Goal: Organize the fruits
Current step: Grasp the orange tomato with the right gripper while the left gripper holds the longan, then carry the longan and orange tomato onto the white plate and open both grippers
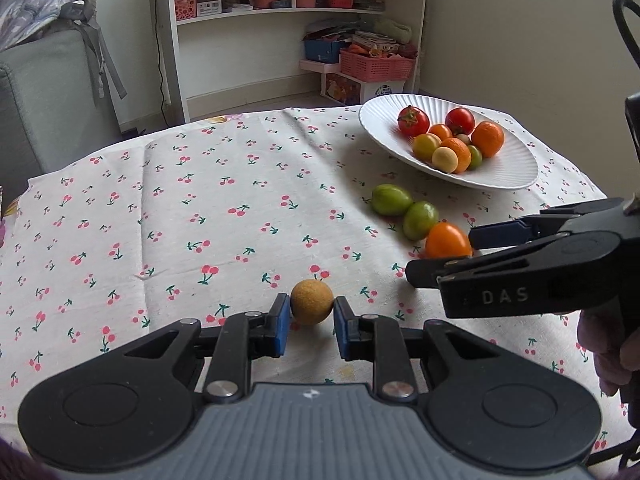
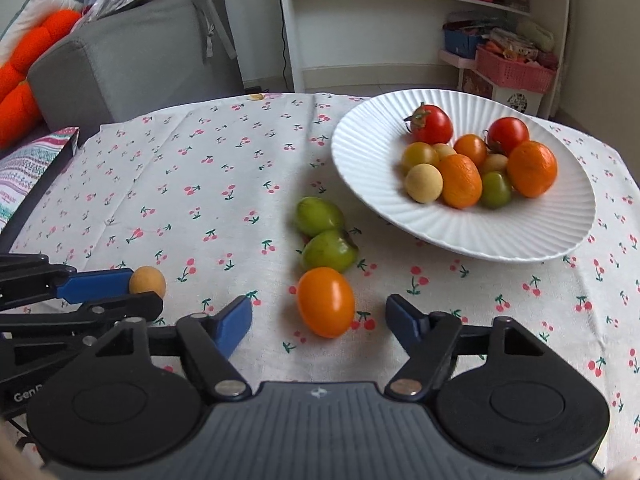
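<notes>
While the left tongs (image 1: 311, 320) pinch a small tan fruit (image 1: 311, 302), the right tongs (image 2: 319, 322) gape around an untouched orange tomato (image 2: 326, 302); beyond it wait two green fruits (image 2: 326, 236), then the well-filled plate (image 2: 360, 148).

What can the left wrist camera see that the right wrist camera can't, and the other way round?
Only the left wrist camera shows the person's hand holding the right gripper.

Only the right wrist camera shows the orange cushions on the sofa, and the clear gaps between the right gripper's pads and the orange tomato.

Both show the left gripper shut on the tan ball, two green tomatoes in a row with the orange one, the white plate of fruit, the cherry tablecloth and the shelf.
</notes>
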The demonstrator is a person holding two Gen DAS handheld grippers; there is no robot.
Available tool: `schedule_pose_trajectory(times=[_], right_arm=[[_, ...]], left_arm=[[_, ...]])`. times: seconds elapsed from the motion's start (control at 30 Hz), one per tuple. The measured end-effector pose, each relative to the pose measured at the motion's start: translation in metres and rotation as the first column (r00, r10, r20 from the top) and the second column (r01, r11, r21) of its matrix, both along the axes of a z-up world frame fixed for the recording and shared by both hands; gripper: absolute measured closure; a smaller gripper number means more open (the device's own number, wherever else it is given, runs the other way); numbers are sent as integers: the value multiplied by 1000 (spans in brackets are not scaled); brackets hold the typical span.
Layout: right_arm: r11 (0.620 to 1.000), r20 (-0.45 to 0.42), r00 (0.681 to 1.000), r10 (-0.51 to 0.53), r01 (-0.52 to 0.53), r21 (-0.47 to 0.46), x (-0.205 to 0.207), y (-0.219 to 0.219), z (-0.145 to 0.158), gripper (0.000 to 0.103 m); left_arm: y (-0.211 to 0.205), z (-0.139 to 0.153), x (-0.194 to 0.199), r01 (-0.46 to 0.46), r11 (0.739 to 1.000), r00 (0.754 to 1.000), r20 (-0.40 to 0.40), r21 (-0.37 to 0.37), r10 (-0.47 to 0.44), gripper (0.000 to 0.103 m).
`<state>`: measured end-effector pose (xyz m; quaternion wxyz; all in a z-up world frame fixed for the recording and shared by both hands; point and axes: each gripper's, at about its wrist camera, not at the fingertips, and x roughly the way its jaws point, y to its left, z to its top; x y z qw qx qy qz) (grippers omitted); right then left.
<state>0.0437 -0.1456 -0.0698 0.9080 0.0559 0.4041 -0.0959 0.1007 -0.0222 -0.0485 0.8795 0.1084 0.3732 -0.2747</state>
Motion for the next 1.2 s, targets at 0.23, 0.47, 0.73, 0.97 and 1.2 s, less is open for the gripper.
schedule_pose_trajectory(times=[0.23, 0.47, 0.73, 0.97, 1.2], right_arm=[[1000, 4, 1000, -14, 14, -21, 0, -3, 2, 62], [999, 8, 1000, -24, 23, 35, 0, -11, 5, 76], [997, 3, 1000, 3, -3, 72, -4, -16, 9, 76], [992, 23, 999, 28, -31, 122, -13, -25, 22, 76], [989, 63, 998, 23, -31, 144, -23, -40, 35, 76]], left_arm=[[0, 0, 0, 3, 1000, 1000, -2, -2, -3, 94], [-2, 0, 0, 4, 1000, 1000, -4, -2, -4, 94], [-6, 0, 1, 6, 1000, 1000, -9, -8, -6, 94], [-10, 3, 0, 12, 1000, 1000, -7, -24, -12, 94], [-20, 9, -2, 24, 998, 1000, -8, -61, -25, 94]])
